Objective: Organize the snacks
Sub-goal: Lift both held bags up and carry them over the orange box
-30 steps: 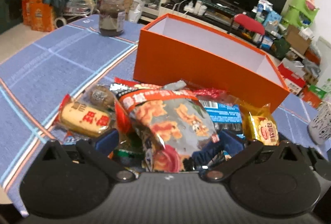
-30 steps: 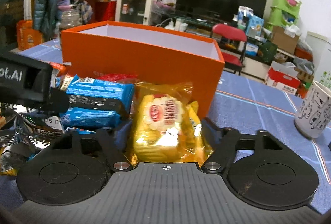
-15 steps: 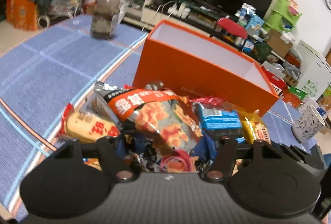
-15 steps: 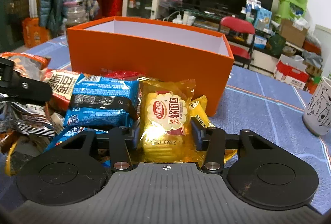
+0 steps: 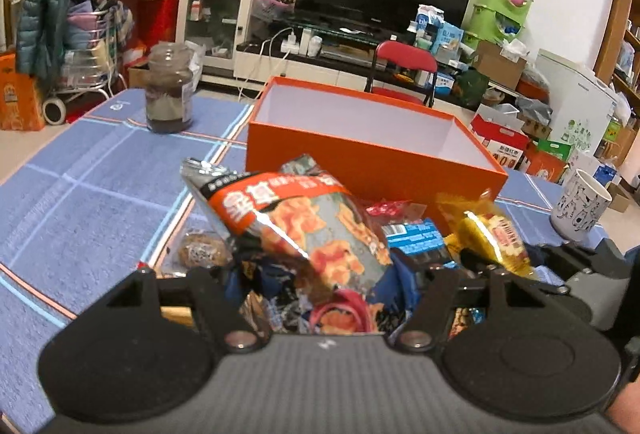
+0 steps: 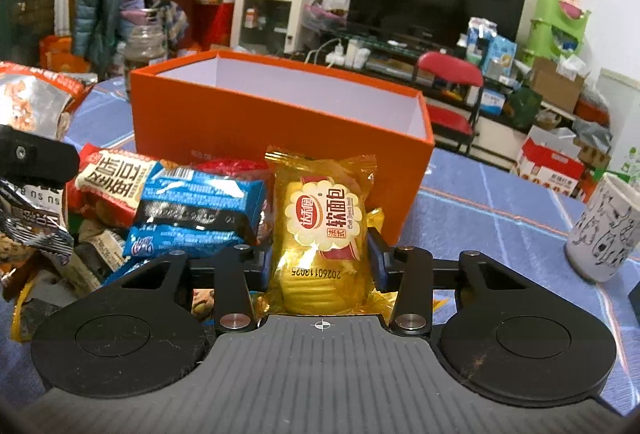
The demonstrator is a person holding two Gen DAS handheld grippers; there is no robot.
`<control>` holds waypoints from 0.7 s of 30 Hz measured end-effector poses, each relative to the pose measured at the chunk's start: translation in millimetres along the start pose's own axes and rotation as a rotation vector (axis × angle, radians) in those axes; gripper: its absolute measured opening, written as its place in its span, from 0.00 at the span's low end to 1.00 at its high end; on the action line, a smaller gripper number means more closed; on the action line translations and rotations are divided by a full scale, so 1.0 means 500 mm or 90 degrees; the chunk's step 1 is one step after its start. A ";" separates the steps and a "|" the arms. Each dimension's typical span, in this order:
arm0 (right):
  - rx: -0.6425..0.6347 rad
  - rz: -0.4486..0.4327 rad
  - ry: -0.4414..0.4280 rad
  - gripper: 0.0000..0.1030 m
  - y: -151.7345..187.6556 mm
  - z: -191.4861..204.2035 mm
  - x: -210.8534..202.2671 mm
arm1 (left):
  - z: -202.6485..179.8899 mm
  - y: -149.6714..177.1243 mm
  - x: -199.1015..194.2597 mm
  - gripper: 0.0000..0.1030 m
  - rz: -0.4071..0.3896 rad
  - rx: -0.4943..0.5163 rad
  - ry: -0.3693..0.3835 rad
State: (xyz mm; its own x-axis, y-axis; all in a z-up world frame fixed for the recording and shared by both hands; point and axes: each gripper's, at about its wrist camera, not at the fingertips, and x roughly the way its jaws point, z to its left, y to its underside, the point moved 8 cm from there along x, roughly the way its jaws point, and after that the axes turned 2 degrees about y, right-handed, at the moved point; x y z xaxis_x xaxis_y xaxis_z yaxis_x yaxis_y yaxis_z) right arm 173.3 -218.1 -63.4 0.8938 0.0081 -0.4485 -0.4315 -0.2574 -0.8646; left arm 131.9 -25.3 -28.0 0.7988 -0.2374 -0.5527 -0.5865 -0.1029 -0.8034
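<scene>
An open orange box (image 5: 368, 149) with a white inside stands on the blue cloth behind a pile of snacks; it also shows in the right wrist view (image 6: 280, 121). My left gripper (image 5: 316, 274) is shut on a grey and orange snack bag (image 5: 304, 222) and holds it lifted above the pile. My right gripper (image 6: 320, 254) is shut on a yellow soft bread packet (image 6: 322, 230), raised in front of the box. Blue cookie packs (image 6: 200, 209) lie left of it.
A glass jar (image 5: 168, 89) stands at the far left of the cloth. A white patterned mug (image 6: 604, 230) stands at the right; it also shows in the left wrist view (image 5: 580, 205). A red-and-white packet (image 6: 116, 181) lies in the pile.
Both grippers have closed on their packets and risen. The grey and orange bag and the yellow packet have come up off the pile, nearer the level of the box rim.
</scene>
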 end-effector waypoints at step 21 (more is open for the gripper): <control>0.026 -0.026 -0.020 0.27 -0.050 0.009 -0.047 | 0.010 -0.025 0.002 0.65 0.015 0.087 -0.035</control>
State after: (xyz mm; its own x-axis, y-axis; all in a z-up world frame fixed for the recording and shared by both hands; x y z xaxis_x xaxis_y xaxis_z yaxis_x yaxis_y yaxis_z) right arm 162.4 -207.5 -31.9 0.9068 0.0485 -0.4189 -0.3999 -0.2160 -0.8907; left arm 140.6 -19.3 -19.8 0.7933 -0.1848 -0.5801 -0.5844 0.0359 -0.8107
